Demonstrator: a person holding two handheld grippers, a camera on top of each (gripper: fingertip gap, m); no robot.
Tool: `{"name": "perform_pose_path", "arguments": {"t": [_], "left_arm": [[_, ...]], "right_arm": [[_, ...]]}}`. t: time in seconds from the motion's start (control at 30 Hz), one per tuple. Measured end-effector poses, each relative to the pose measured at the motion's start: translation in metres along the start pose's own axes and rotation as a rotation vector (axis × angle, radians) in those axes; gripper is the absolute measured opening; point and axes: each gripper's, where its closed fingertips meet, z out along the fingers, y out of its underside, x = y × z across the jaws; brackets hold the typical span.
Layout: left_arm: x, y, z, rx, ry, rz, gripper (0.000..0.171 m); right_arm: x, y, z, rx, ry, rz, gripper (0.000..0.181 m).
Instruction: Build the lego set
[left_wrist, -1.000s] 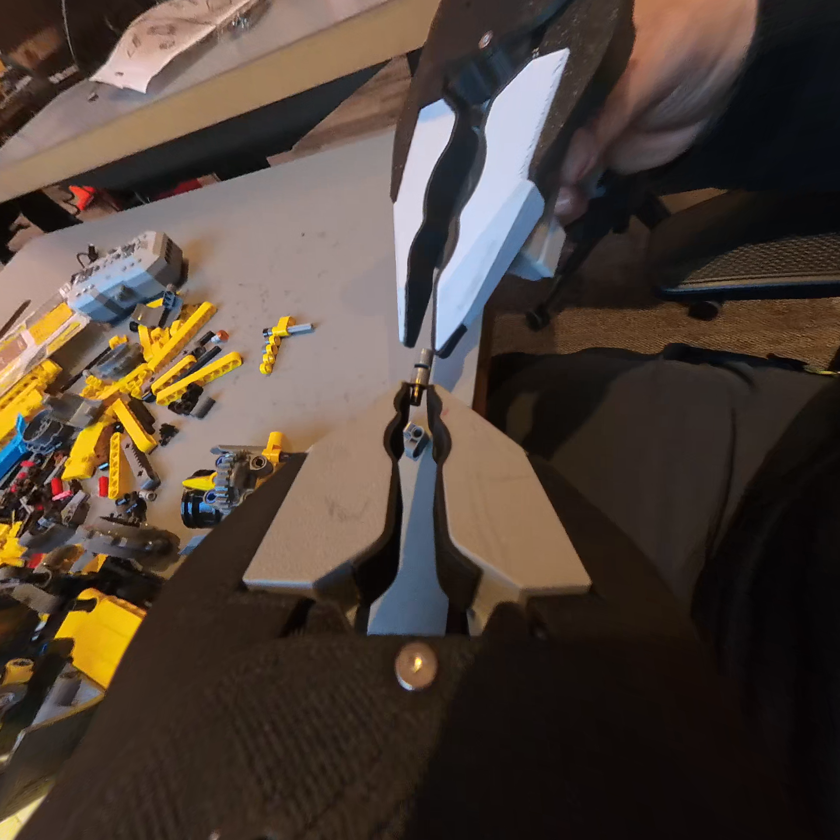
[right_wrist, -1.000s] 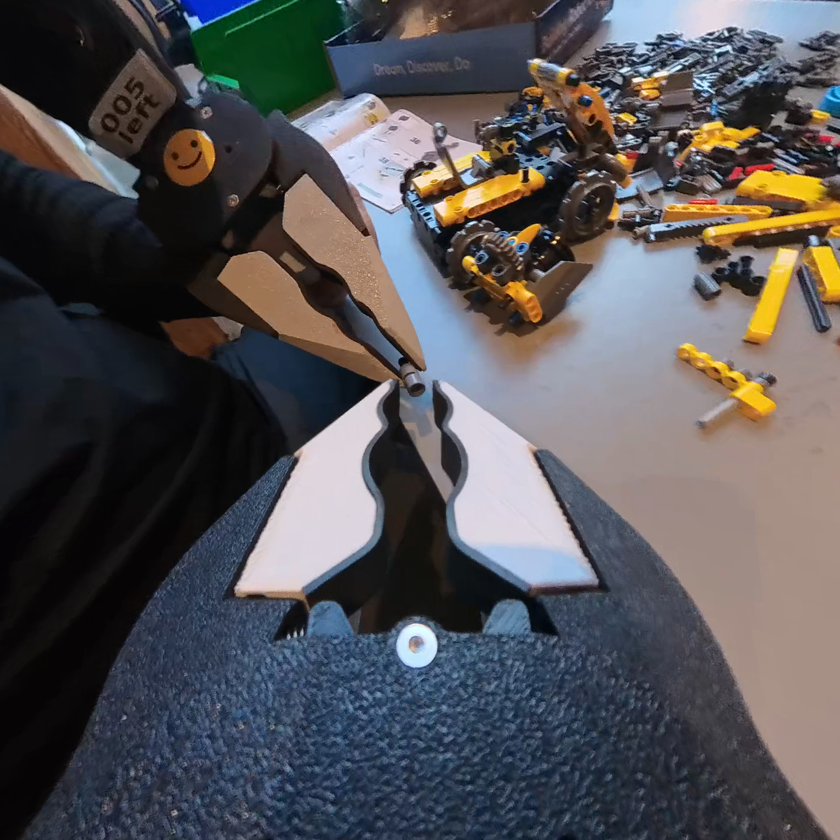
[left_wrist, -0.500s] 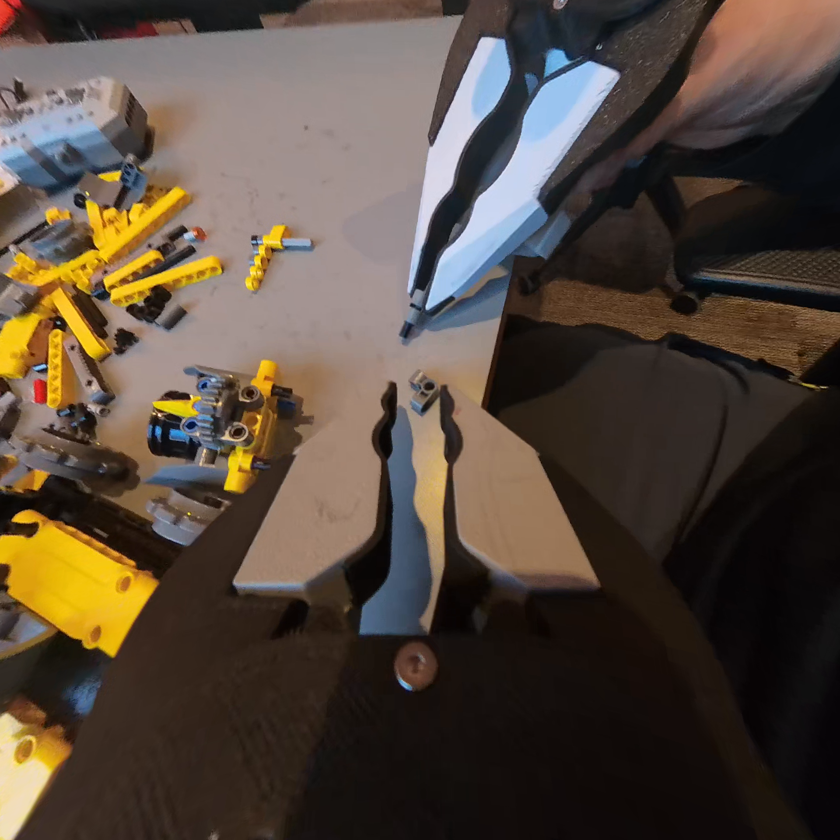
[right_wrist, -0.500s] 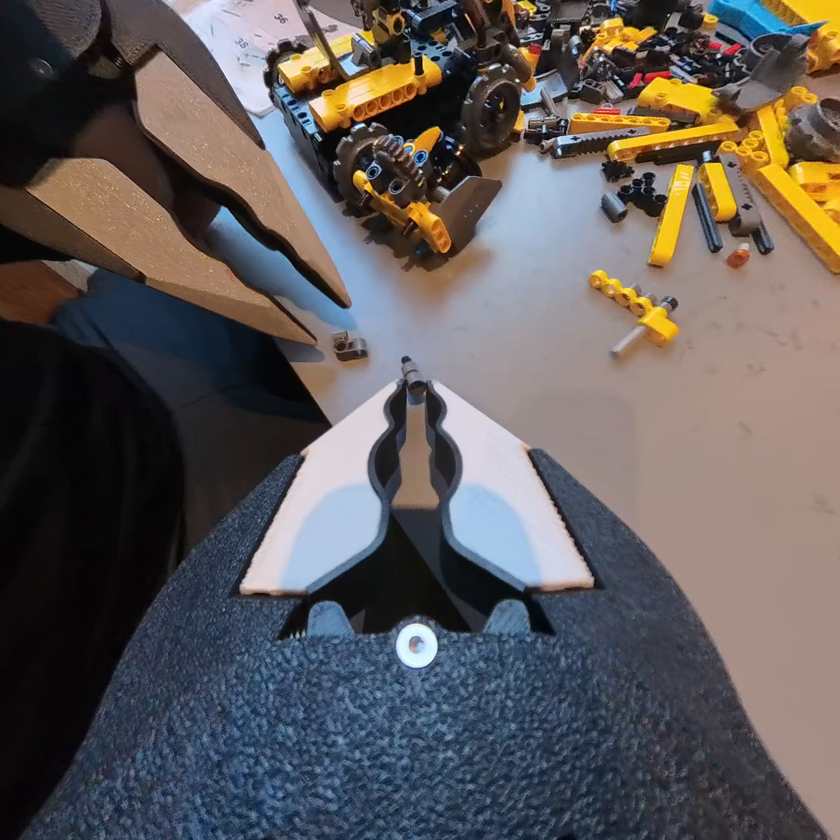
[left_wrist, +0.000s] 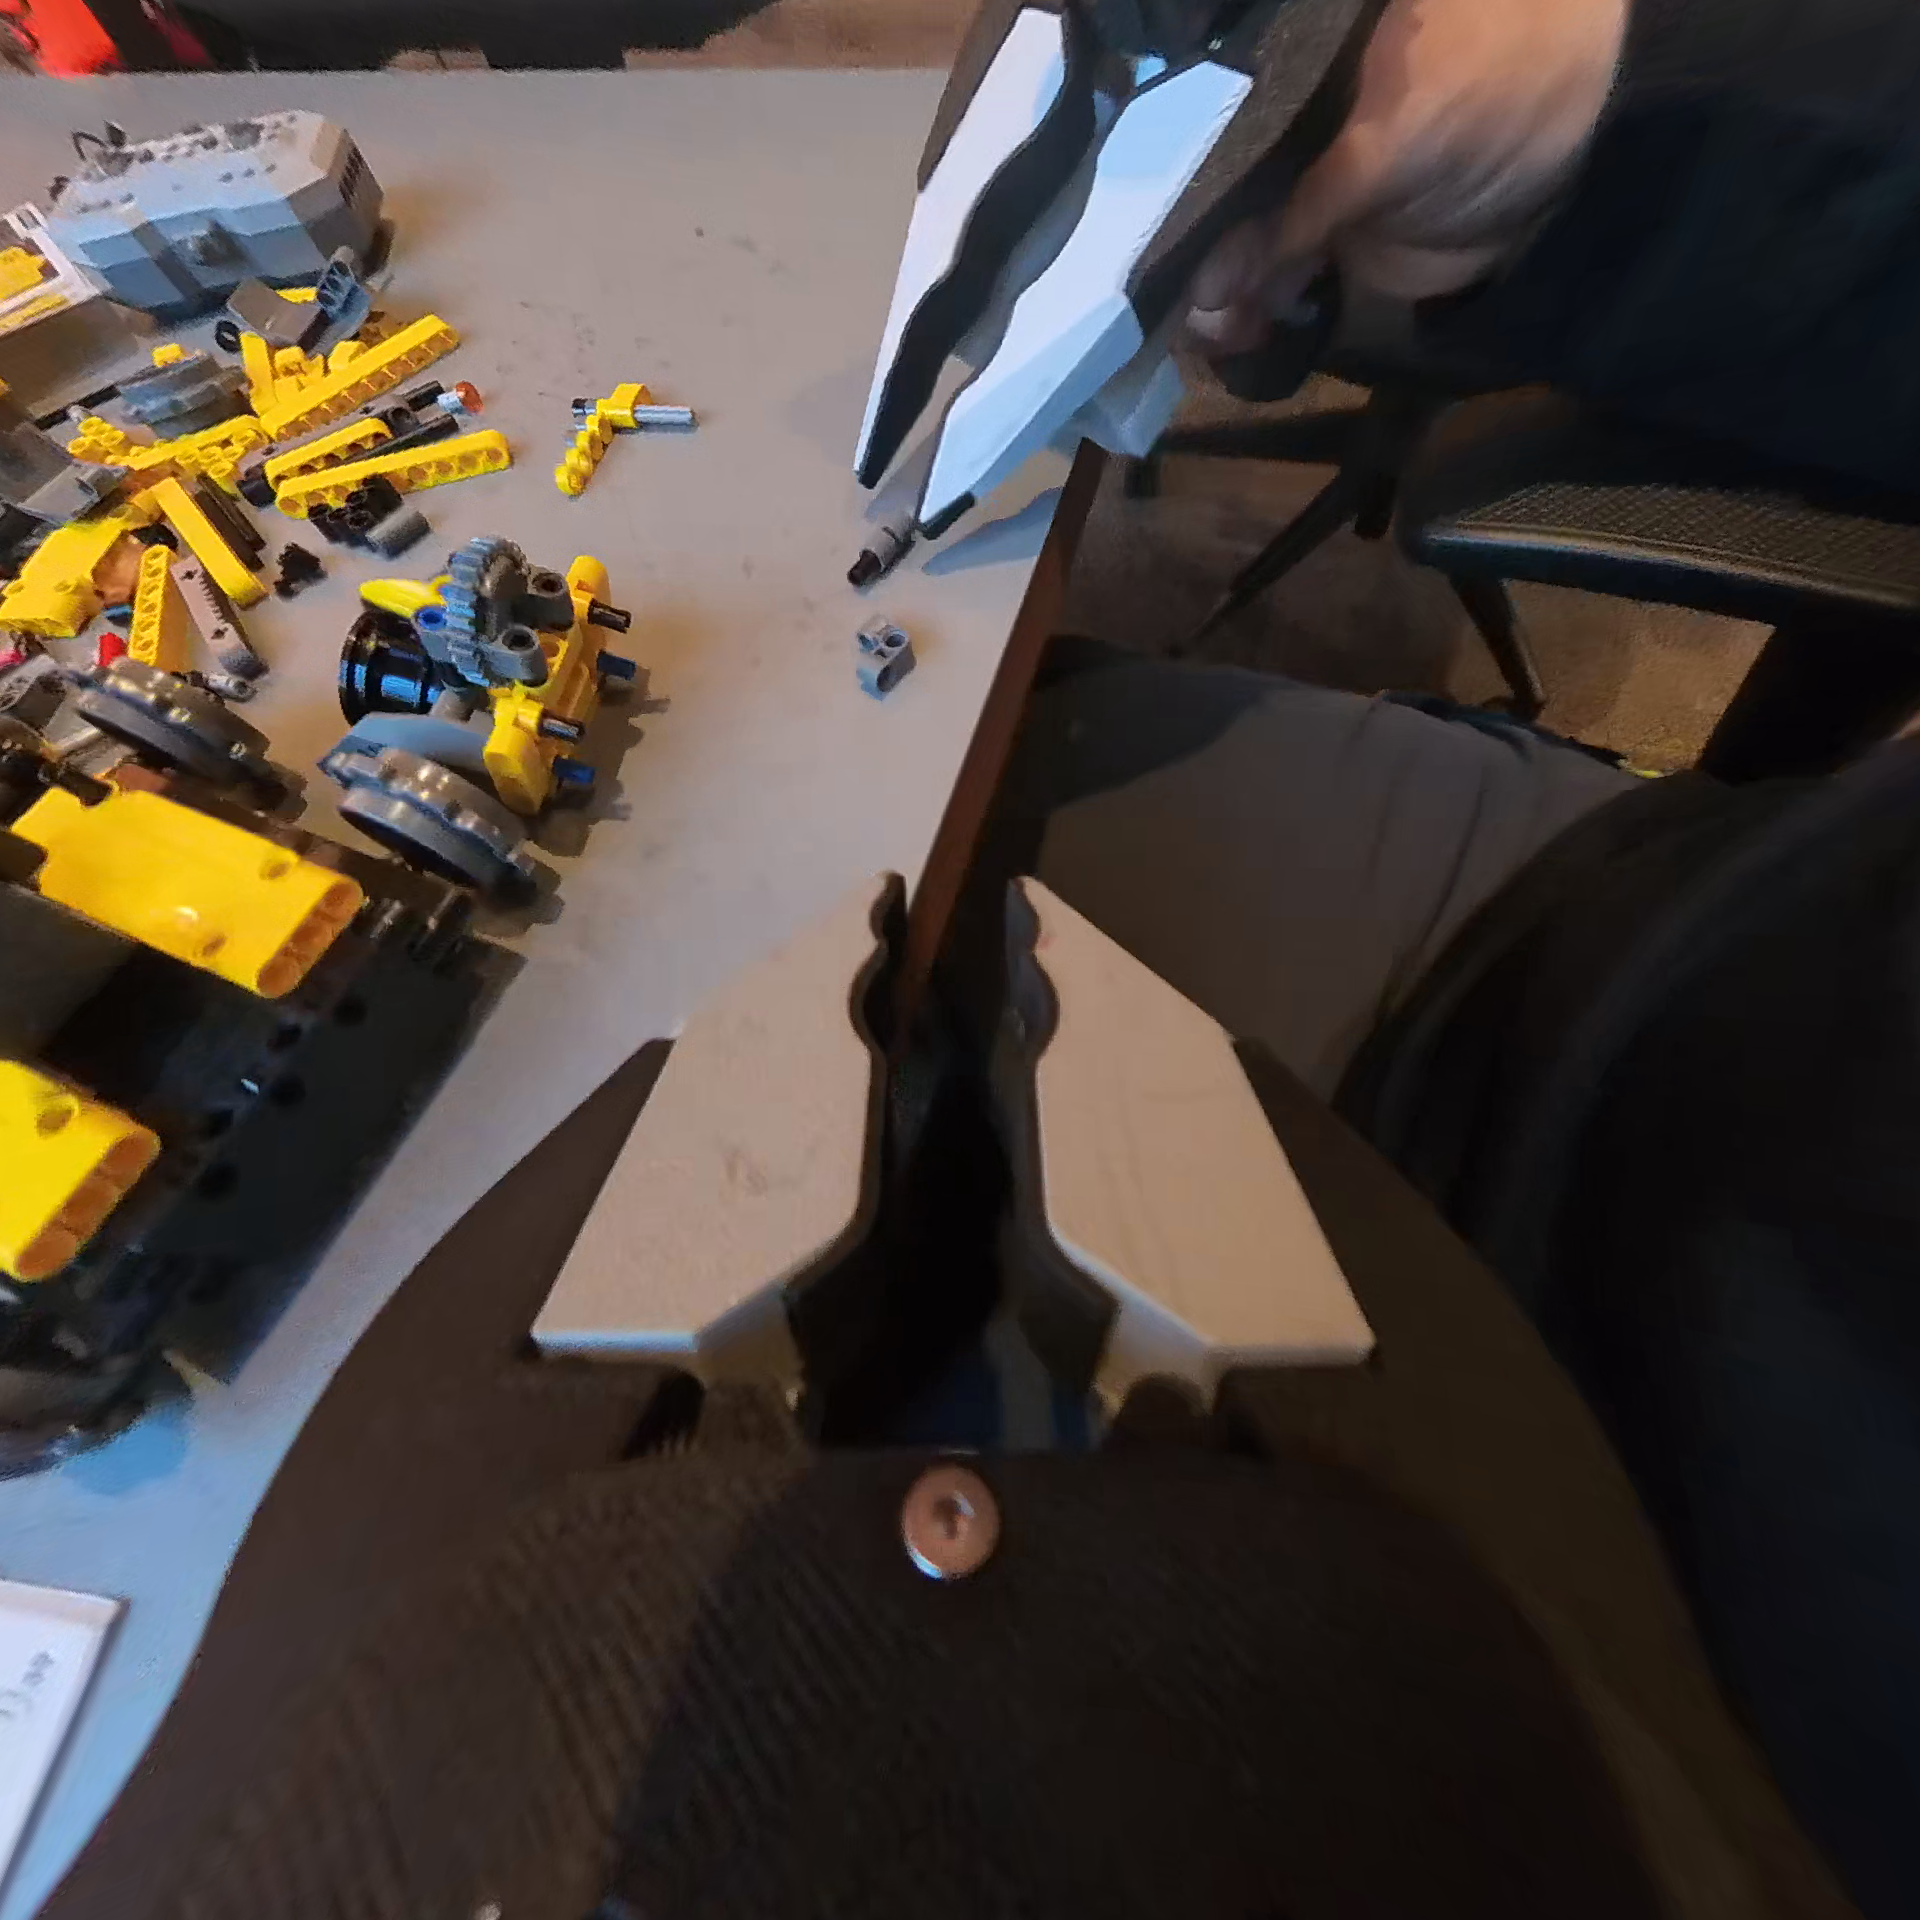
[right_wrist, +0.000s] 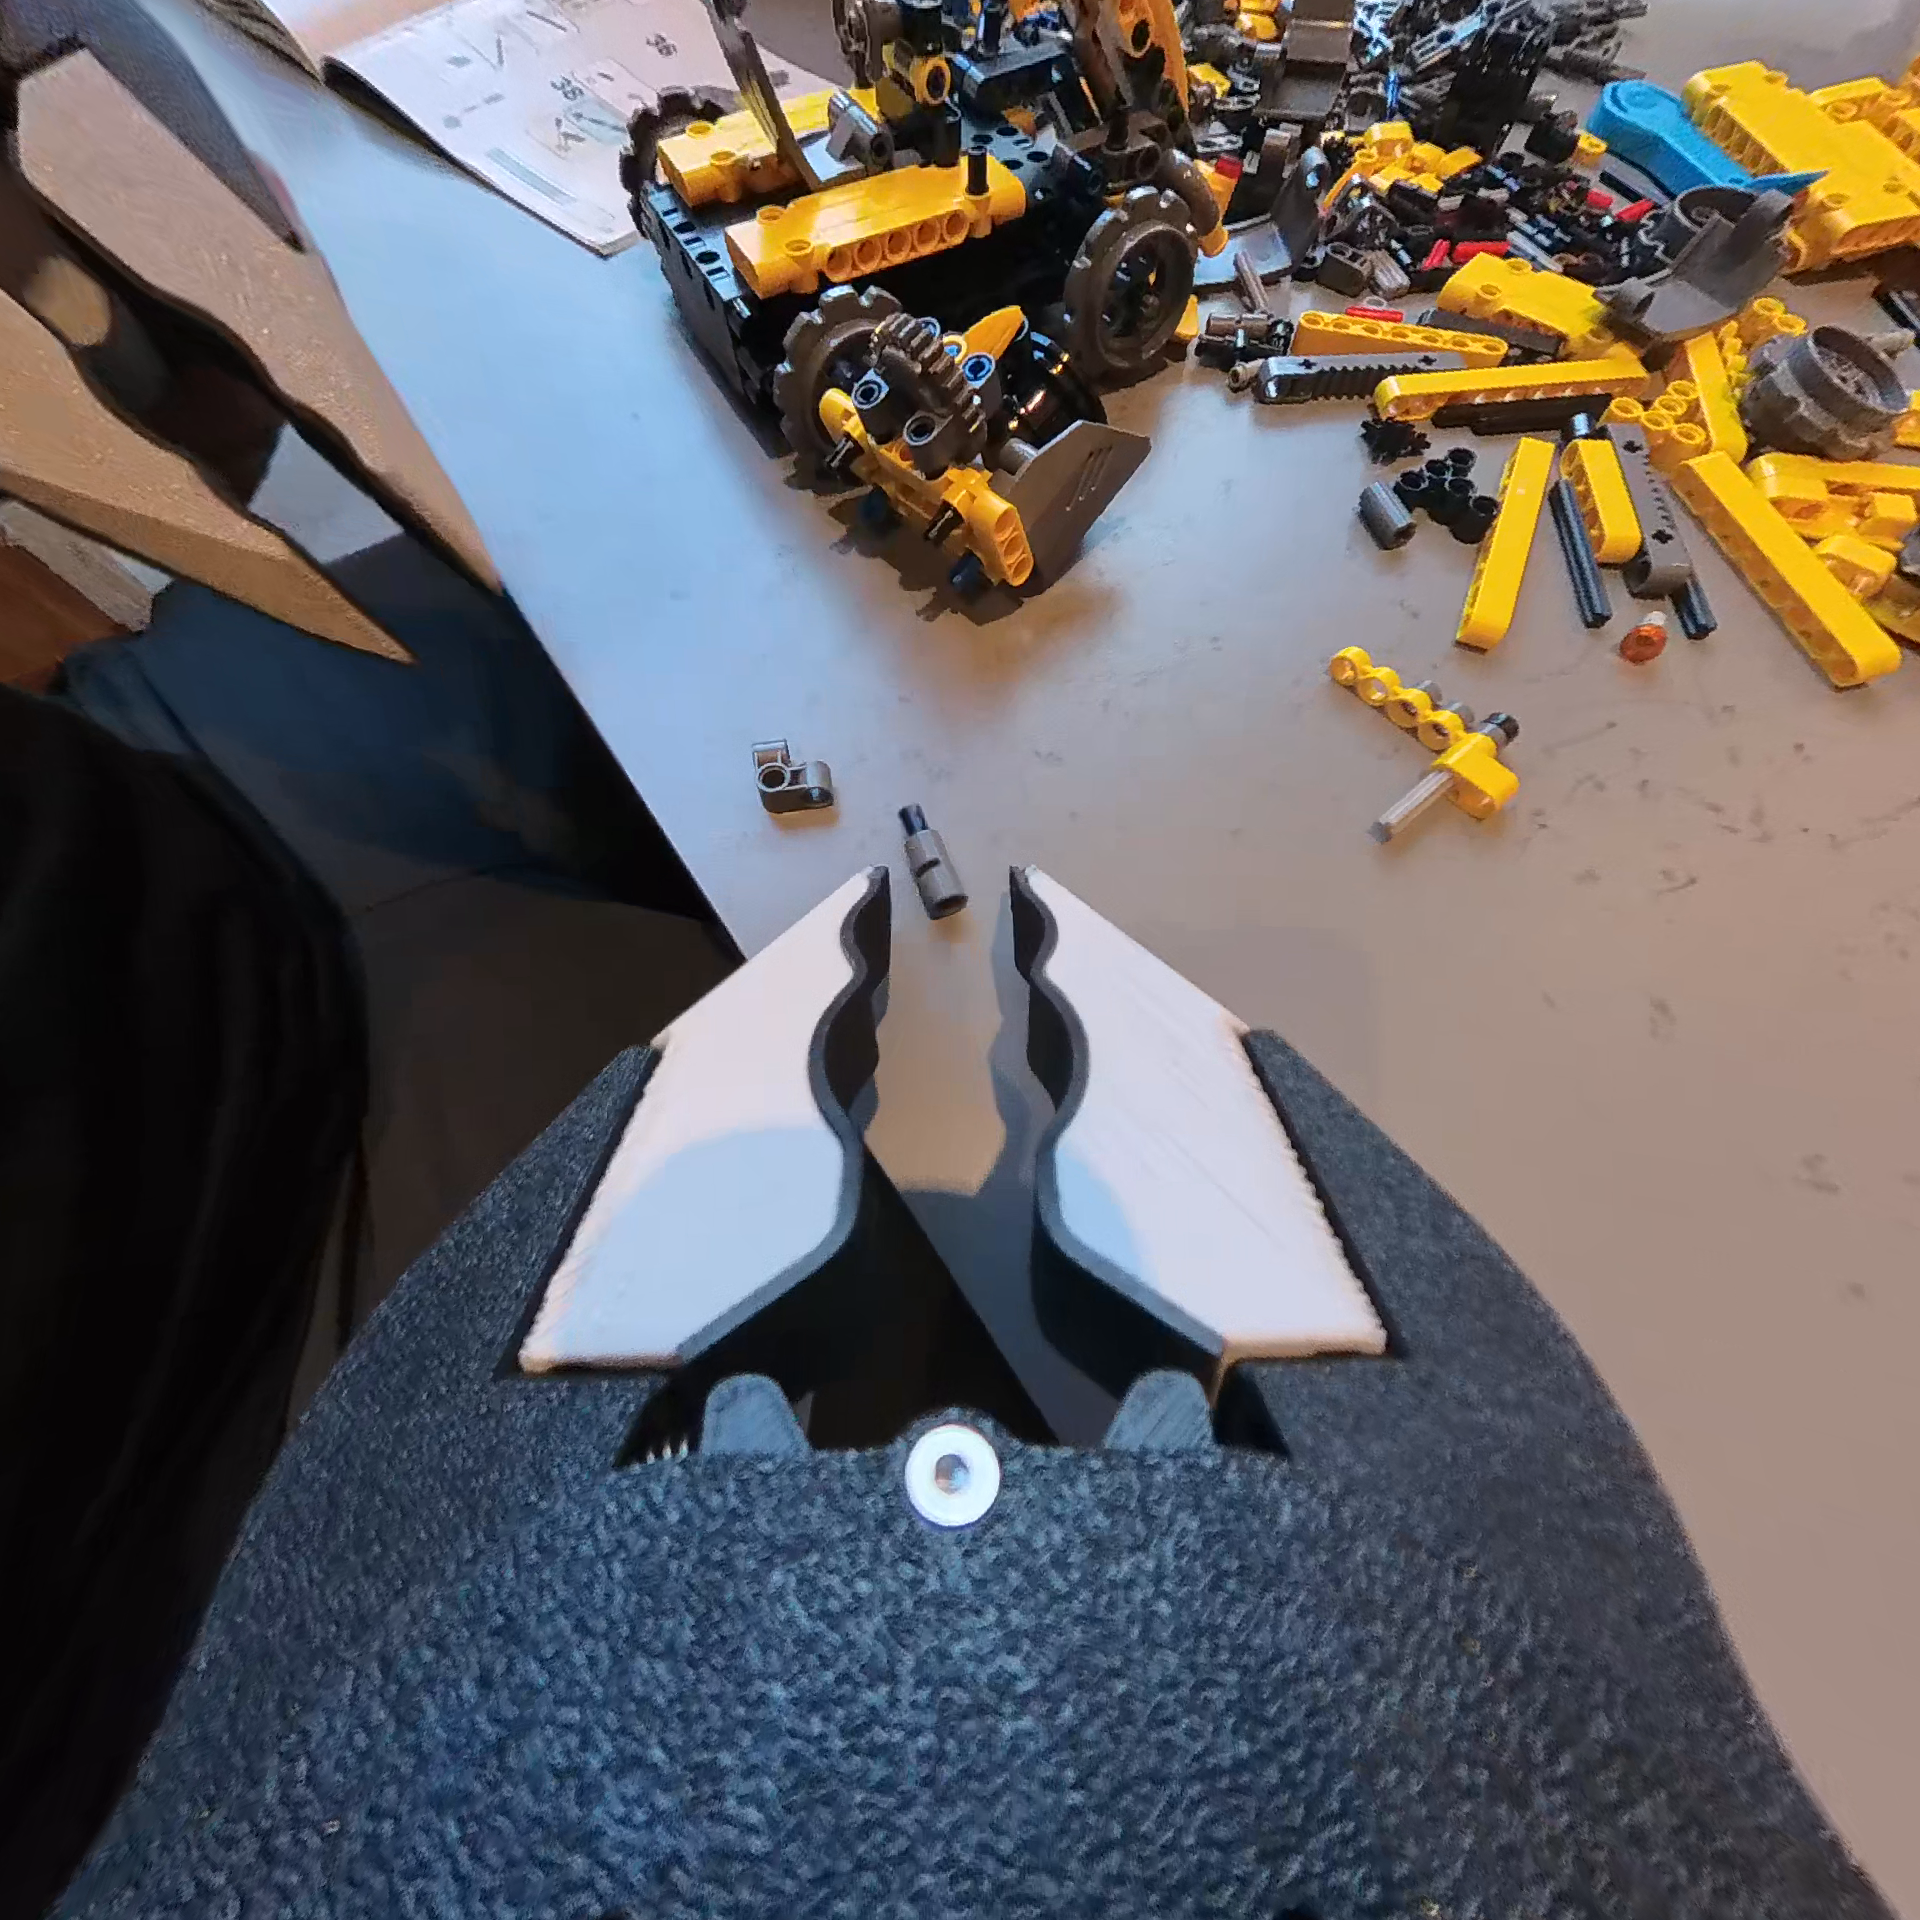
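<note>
While both tools hung over the near edge of the grey table (right_wrist: 1299, 1039), nothing was gripped in either. At the far left of the right wrist view, the left gripper (left_wrist: 948, 899) stood with its jaws spread and empty, poised above the table edge with the person's lap below it; judged from that position, it was clear of the parts. Just right of it, a small grey connector block (right_wrist: 792, 777) lay loose on the table, close to the edge and touching nothing. Next to the right, a short grey and black pin (right_wrist: 931, 868) lay flat on the surface, just ahead of the right gripper (right_wrist: 950, 883), whose jaws were parted with the pin lying free in front of the gap; the left wrist view showed the same pin (left_wrist: 881, 549) resting on the table just below the white fingertips (left_wrist: 940, 497), apparently unclamped. Farther back stood a partly built yellow and black vehicle (right_wrist: 914, 260) with a small gear assembly (right_wrist: 935, 436) in front of it, and an open instruction booklet (right_wrist: 499, 114) to its left. Right of the pin, well apart, lay a yellow beam with a grey axle (right_wrist: 1434, 743). Beyond it, at the far right, a loose heap of yellow beams (right_wrist: 1662, 447) was spread out, presumably for easy selection.
</note>
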Motion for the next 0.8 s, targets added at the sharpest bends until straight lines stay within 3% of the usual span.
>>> {"name": "perform_pose_path", "arguments": {"t": [0.1,0.3,0.8], "left_arm": [[0.005,0.006,-0.003,0.065,-0.006,-0.002,0.016],[0.016,0.018,0.007,0.030,0.046,0.071,0.016],[0.025,0.024,0.020,-0.005,0.084,0.071,0.012]], "right_arm": [[0.001,-0.001,0.000,0.007,0.000,-0.011,0.024],[-0.003,-0.011,0.002,0.060,-0.012,-0.028,0.024],[0.000,-0.031,-0.013,0.233,0.013,-0.006,0.025]]}}
